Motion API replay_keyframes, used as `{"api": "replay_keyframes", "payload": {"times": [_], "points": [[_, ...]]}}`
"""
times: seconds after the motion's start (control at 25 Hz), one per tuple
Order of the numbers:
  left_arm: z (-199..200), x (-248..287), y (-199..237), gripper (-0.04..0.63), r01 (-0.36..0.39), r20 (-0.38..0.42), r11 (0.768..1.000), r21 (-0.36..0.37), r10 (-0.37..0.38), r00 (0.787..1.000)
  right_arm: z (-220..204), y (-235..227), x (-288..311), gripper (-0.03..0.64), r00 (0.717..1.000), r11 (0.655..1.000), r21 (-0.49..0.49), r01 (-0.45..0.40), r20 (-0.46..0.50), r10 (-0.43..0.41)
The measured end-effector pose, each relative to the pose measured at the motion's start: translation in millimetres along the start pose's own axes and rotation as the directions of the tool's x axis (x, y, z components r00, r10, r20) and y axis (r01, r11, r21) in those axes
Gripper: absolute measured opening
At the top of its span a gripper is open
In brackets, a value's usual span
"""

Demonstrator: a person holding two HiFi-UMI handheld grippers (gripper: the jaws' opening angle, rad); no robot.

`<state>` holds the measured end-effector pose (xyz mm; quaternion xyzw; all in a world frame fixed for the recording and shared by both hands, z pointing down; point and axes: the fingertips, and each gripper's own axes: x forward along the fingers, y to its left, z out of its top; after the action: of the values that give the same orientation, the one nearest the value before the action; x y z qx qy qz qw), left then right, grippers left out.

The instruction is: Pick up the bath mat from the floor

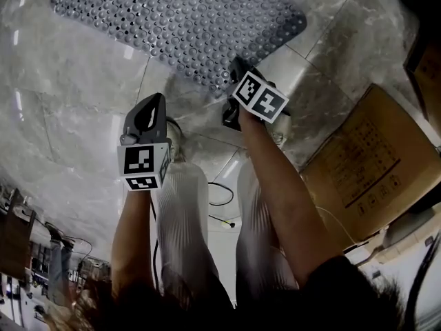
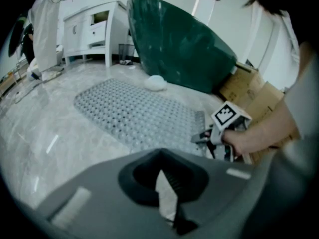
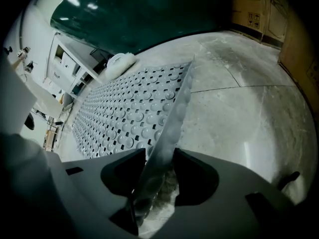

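A grey bath mat [image 1: 179, 19] studded with round bumps and holes lies on the marble floor, also seen in the left gripper view [image 2: 129, 113]. My right gripper [image 1: 236, 71] is at its near corner. In the right gripper view the mat's [image 3: 129, 113] edge is raised and runs between the jaws of the right gripper [image 3: 159, 183], which is shut on it. My left gripper [image 1: 151, 105] hovers over bare floor to the left, short of the mat. Its jaws [image 2: 167, 193] are together with nothing in them. The right gripper [image 2: 212, 138] also shows from the left gripper view.
A dark green bathtub [image 2: 179, 44] stands behind the mat, with a white lump [image 2: 156, 82] at its foot. Cardboard boxes [image 1: 358, 171] lie to the right. A white cabinet [image 2: 94, 29] is at the far left. Cables [image 1: 220, 202] trail by the person's legs.
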<state>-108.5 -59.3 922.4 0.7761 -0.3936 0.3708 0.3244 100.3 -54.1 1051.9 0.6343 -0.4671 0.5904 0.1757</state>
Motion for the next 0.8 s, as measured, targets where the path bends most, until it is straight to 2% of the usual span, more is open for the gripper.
{"api": "replay_keyframes", "payload": {"times": [0.12, 0.24, 0.48, 0.6, 0.8], "points": [[-5.7, -1.7, 3.6, 0.006, -0.007, -0.019, 1.0, -0.013, 0.007, 1.0, -0.9, -3.7, 1.0, 0.14, 0.999, 0.999, -0.004, 0.036, 0.008, -0.036], [-1.3, -4.0, 8.4, 0.006, -0.017, 0.012, 1.0, -0.014, 0.018, 1.0, -2.7, -3.1, 1.8, 0.118, 0.999, 0.999, -0.009, 0.047, -0.007, -0.047], [6.5, -12.4, 10.0, 0.006, -0.04, 0.017, 0.999, -0.014, 0.041, 0.999, 1.4, -1.4, -9.1, 0.042, 0.998, 0.998, -0.007, 0.055, -0.009, -0.055], [14.9, -17.2, 9.7, 0.006, -0.045, 0.025, 0.999, -0.017, 0.045, 0.999, 5.0, 7.0, -17.0, 0.031, 0.999, 0.998, -0.029, 0.048, -0.006, -0.048], [30.0, -34.2, 2.0, 0.006, -0.047, 0.04, 0.999, -0.02, 0.048, 0.998, 17.3, 24.7, -38.6, 0.022, 1.0, 1.0, -0.012, 0.013, 0.021, -0.013]]}}
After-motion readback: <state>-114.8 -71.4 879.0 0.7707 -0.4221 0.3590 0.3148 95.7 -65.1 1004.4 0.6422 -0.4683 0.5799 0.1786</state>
